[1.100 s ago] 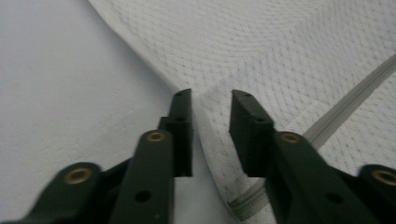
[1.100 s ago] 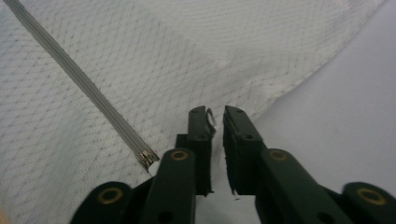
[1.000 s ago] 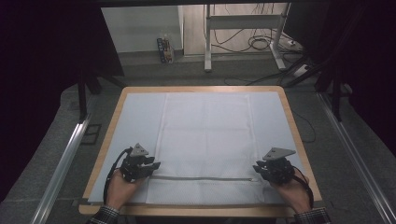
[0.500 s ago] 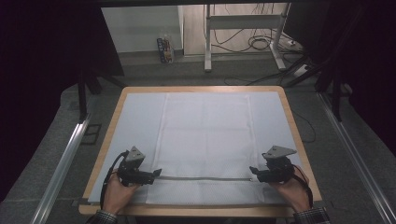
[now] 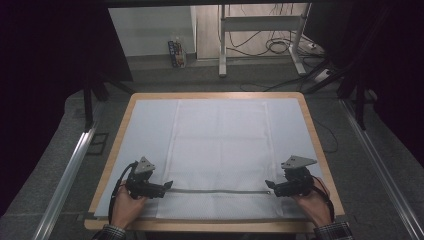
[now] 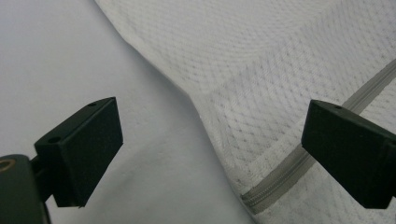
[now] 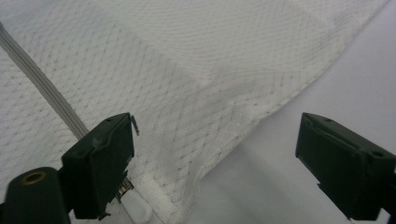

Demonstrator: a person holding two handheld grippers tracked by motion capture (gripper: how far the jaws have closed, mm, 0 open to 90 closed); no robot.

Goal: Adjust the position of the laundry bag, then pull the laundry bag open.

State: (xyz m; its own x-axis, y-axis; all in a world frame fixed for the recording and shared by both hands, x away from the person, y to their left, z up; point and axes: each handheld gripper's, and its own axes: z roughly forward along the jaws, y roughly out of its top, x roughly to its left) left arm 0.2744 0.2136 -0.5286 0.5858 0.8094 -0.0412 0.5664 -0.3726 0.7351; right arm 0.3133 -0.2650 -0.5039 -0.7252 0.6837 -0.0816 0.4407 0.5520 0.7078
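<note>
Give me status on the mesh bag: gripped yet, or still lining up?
Done: the white mesh bag lies spread flat on the table, zipper along the near side. In hand: left gripper and right gripper sit at the zipper's two ends, jaws open and straddling the bag's side edges. Left: neither has closed on the fabric, so any grip, lift or fold is still to come.

Bag (image 5: 220, 150): white mesh cloth, matt, a fine diamond weave seen in both gripper views.
Zip (image 5: 217, 191): grey woven tape, matt, ribbed.
Table (image 5: 312, 130): pale wood rim, smooth; a matt light-grey sheet is laid over its top.
Gripper pads (image 6: 84, 149): black plastic, matt, smooth-faced.
</note>
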